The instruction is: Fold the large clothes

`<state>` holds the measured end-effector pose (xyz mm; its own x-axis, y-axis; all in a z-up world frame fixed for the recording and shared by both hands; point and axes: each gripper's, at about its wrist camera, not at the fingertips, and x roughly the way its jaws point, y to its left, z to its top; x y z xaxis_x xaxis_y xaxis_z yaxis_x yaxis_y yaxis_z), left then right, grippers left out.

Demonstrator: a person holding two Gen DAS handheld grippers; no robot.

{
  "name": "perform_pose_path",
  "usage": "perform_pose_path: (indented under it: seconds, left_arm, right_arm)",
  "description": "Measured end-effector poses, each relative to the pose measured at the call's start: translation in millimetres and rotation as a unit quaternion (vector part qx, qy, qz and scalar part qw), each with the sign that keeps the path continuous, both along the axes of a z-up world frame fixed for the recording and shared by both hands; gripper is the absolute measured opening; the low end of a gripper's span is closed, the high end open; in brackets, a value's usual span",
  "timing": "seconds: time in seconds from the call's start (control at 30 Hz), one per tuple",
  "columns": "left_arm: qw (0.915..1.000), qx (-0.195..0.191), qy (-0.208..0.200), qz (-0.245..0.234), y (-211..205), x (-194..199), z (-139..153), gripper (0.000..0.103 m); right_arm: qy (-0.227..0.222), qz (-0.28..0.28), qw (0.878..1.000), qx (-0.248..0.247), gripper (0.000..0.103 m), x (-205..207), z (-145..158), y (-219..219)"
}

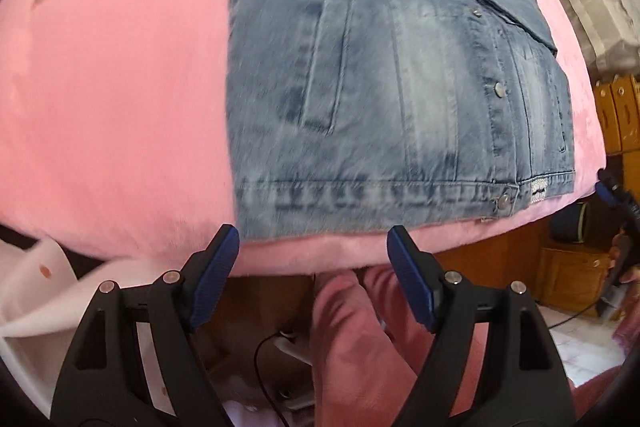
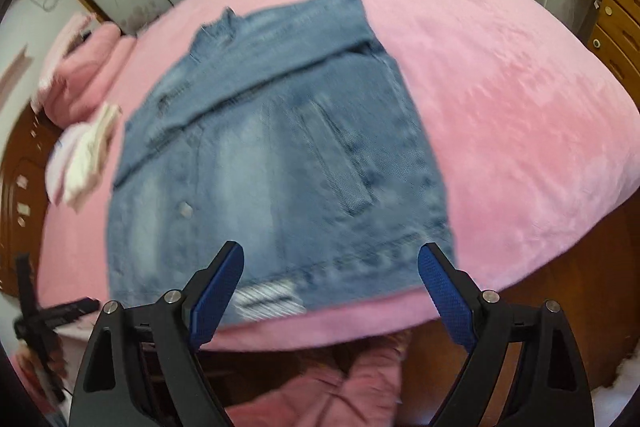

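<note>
Denim jacket (image 1: 384,83) lies flat on your pink bedspread (image 1: 120,99), hem along the near edge of the bed. Both sides look folded inward already, so you have a narrow rectangle with a sleeve band crossing the upper part; collar end points away from you. Judged stage: lengthwise folds done, crosswise fold (hem toward collar, or the reverse) left. Your left gripper (image 1: 312,267) hangs above the bed edge just below the hem, jaws apart, nothing between them. Your right gripper (image 2: 330,291) is over the hem's right portion, jaws likewise spread and empty. A pale folded garment (image 2: 86,163) sits farther up the bed, apart from the jacket.
</note>
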<state>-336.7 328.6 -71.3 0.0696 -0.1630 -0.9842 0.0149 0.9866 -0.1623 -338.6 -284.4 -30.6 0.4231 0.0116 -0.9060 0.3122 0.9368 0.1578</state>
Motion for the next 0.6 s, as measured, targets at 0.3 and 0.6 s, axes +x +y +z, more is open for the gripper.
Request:
perform_pose_path:
  seconds: [0.3,0.6]
  left_arm:
    - [0.9971,-0.038,0.062,0.020,11,3,-40,0.075]
    - [0.9969,-0.012,0.052,0.057,36,16,-56,0.076]
  right_arm:
    - [0.074,-0.020,0.997,0.003,0.087,1,-50,-65]
    - [0.119,-0.071,0.988,0.070,0.076,23,-91,-109]
